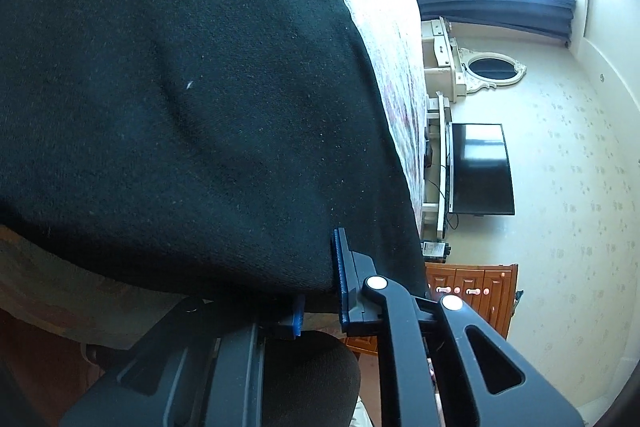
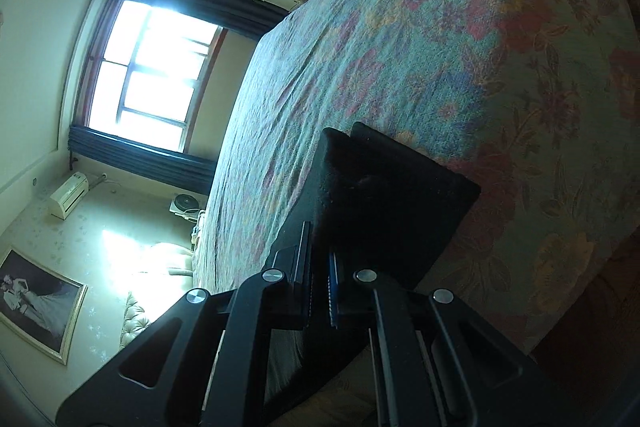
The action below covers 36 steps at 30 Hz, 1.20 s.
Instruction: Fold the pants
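- Floral bedspread (image 2: 460, 39) covers the bed that carries everything; beyond its far edge I see a bright window (image 2: 152, 75) with a dark curtain (image 2: 148, 157), and a framed picture (image 2: 36, 299) on the wall.
- From my left wrist view, the wall behind the bed shows a dark television (image 1: 480, 169), an oval mirror (image 1: 492, 69) and a wooden cabinet (image 1: 468, 291).
- Black pants (image 1: 180, 87) fill most of that left view, lying over the bedspread near the bed's edge.
- My left gripper (image 1: 320, 301) has its blue pads clamped on the edge of the pants, the cloth pinched between them.
- My right gripper (image 2: 320, 287) is closed too, pressed onto a fold of the same pants (image 2: 384, 195), which stands up from the jaws in a dark slab over the bedspread.
- How many layers the right jaws hold I cannot say for sure; the cloth is too dark there.
- A rounded dark shape sits below the left gripper, perhaps a seat, but it is too blurred to name.
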Motion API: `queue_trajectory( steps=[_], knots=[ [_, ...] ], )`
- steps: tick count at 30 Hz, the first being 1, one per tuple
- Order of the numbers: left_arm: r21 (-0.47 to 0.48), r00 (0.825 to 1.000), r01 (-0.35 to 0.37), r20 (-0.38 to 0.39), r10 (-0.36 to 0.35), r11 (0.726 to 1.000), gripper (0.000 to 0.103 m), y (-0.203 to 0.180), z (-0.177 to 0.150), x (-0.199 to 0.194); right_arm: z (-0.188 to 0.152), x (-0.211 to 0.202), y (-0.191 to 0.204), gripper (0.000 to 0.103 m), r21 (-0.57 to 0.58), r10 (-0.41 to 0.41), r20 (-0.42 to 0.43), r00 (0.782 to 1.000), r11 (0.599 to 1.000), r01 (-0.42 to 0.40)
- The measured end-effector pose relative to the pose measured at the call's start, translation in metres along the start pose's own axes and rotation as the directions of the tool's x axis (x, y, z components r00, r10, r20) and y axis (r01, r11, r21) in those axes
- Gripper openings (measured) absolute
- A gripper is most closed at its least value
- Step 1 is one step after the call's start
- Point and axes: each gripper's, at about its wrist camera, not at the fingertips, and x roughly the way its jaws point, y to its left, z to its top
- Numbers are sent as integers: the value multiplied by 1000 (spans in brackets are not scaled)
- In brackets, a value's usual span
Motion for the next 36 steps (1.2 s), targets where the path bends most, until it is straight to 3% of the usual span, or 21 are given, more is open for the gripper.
queue_trajectory(
  steps=[6,10,12,14,18,26,28,29,31,34,36],
  knots=[
    [30,999,-8,-32,9,1000,12,4,-6,-1,-11,4,-36,6,83,-49,-38,998,995,52],
    [34,999,-4,-47,6,999,12,3,-2,4,-12,2,-48,19,141,-25,-25,999,990,28],
    [40,999,-1,-51,3,999,12,0,-2,6,-10,-1,-48,20,124,-36,-1,999,992,36],
    [63,998,-2,-59,5,998,12,-4,-3,9,-8,-4,-41,10,68,-67,12,998,995,66],
    [135,997,-20,-68,30,991,12,-10,-5,13,-5,-7,-24,8,-40,-117,50,992,992,119],
    [207,991,-16,-130,44,978,14,-10,-3,9,-4,-8,-58,16,59,-80,60,995,995,77],
    [246,987,-10,-153,49,969,28,-14,-7,5,-2,-19,-58,37,64,-124,98,987,991,118],
    [263,985,-6,-162,51,965,35,-16,-10,2,1,-27,-58,42,78,-172,137,975,984,163],
    [293,983,3,-177,51,956,65,-24,-16,-4,8,-46,-64,43,118,-235,203,950,969,215],
    [358,977,53,-212,26,932,71,-39,-25,-16,12,-54,-53,44,69,-254,219,942,967,244],
    [430,978,74,-210,20,900,73,-52,-26,-30,13,-49,-31,48,2,-227,208,951,973,231]
  ],
)
